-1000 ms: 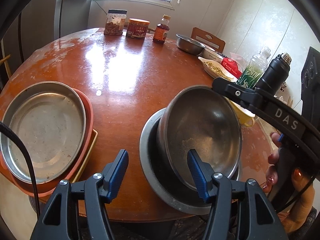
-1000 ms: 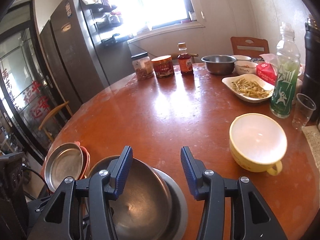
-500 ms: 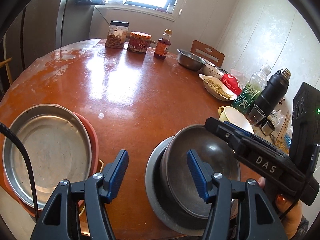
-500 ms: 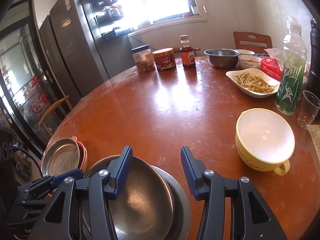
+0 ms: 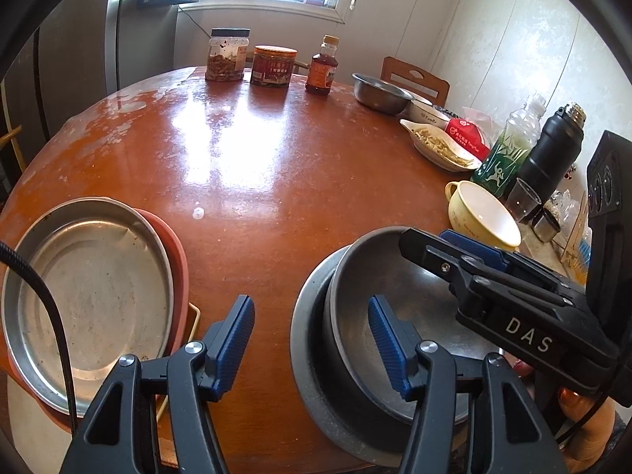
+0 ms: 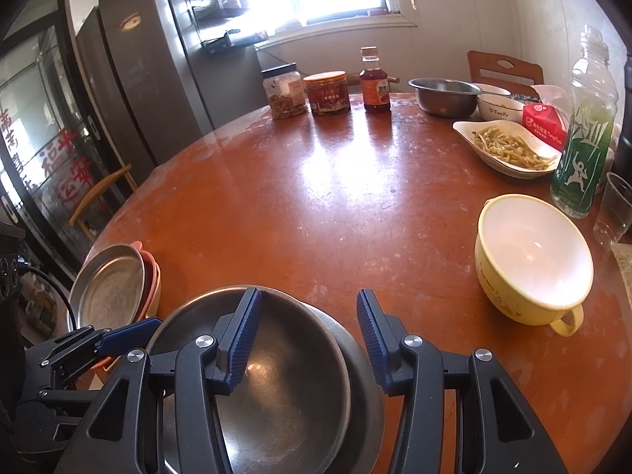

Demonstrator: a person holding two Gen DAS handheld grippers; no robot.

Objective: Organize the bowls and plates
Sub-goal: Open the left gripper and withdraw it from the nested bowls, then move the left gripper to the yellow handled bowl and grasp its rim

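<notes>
Right wrist view: right hand-held gripper (image 6: 306,337) half spread, gripping nothing, straddling the steel bowl (image 6: 284,387) rim.

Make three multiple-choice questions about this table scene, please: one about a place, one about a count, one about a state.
1. Where does the steel bowl sit?
A. in a steel plate
B. on the chair
C. inside the yellow cup

2. How many lidded jars stand at the far edge?
A. one
B. two
C. four

3. What state is the yellow cup in?
A. full of noodles
B. overturned
C. upright and empty

Answers: 1 A, the plate's rim rings the bowl. 2 B, a black-lidded one and an orange-lidded jar beside the sauce bottle. 3 C, its white inside shows bare.
</notes>
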